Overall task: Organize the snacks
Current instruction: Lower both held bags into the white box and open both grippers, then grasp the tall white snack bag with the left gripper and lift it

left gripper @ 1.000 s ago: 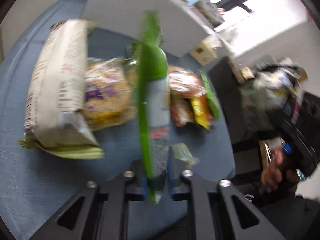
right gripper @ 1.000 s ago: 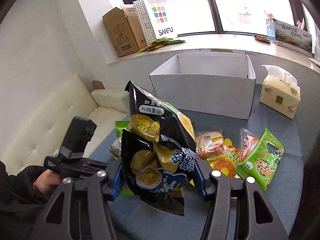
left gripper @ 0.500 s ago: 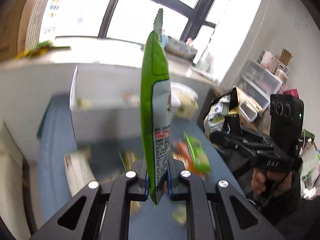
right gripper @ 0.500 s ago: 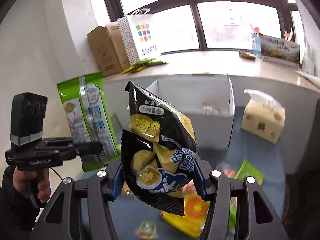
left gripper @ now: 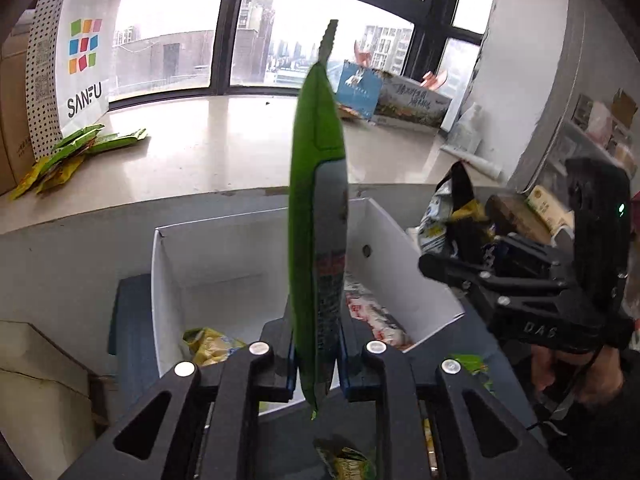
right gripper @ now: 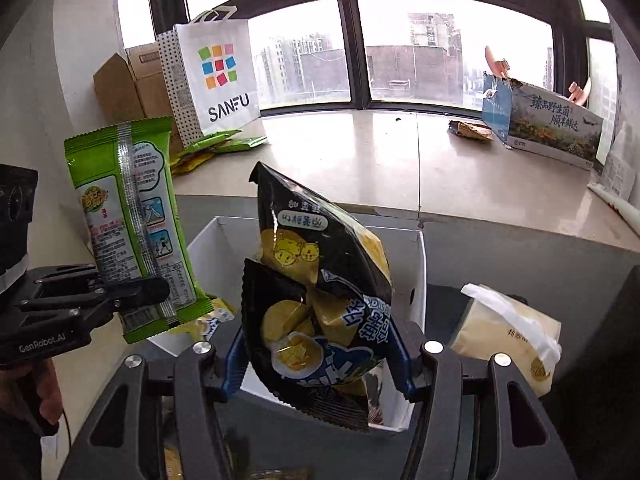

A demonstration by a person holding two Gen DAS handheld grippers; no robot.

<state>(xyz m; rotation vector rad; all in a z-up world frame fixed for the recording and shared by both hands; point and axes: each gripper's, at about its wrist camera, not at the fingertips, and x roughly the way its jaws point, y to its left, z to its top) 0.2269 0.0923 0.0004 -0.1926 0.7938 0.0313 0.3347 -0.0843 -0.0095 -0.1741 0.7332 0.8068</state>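
My left gripper (left gripper: 316, 354) is shut on a green snack packet (left gripper: 318, 216), held upright and edge-on above the open white box (left gripper: 224, 264). The packet also shows in the right wrist view (right gripper: 132, 224), at the left. My right gripper (right gripper: 320, 364) is shut on a black and yellow chip bag (right gripper: 320, 296), held above the white box (right gripper: 418, 276). That gripper and its bag (left gripper: 456, 216) appear at the right of the left wrist view. Yellow (left gripper: 210, 346) and red-and-white (left gripper: 376, 316) packets lie inside the box.
A tissue pack (right gripper: 508, 332) stands right of the box on the blue table. A SANFU paper bag (right gripper: 212, 80), cardboard boxes (right gripper: 128, 88), green packets (right gripper: 216, 144) and a printed carton (right gripper: 548, 124) sit on the windowsill behind. A snack (left gripper: 348, 464) lies below my left gripper.
Both grippers have risen from the table and moved forward with their packets, and now hang over the white box. The loose snacks on the table have dropped out of view.
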